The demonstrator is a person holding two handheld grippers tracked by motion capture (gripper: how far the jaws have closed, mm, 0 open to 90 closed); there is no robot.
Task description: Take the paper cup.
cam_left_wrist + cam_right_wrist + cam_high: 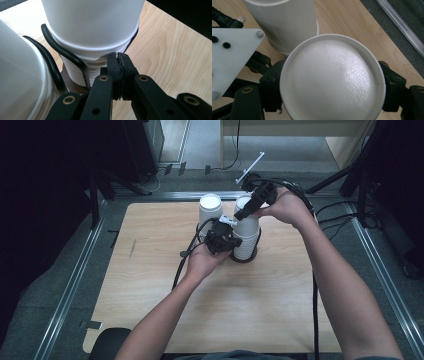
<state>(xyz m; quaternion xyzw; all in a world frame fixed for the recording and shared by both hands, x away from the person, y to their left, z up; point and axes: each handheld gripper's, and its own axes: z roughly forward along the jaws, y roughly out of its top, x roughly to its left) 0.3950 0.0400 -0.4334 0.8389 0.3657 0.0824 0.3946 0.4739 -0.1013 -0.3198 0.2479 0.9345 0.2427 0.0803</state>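
A tall stack of upturned white paper cups (246,236) stands in a black wire holder (243,259) at the middle of the wooden table (150,285). My right gripper (248,210) reaches in from the far right and is shut on the top cup (332,80), one jaw pressed against each side. My left gripper (223,240) sits low at the stack's left side. In the left gripper view its jaws are shut, pads together, tips (117,62) against the cup rims (82,72) near the bottom of the stack. A second cup stack (210,209) stands just behind and to the left.
Black wire loops (65,52) of the holder curve around the stack bases. The left gripper's grey plate (232,57) lies close beside the top cup. Metal rails (75,280) and dark floor border the table. Cables (315,310) trail from both grippers.
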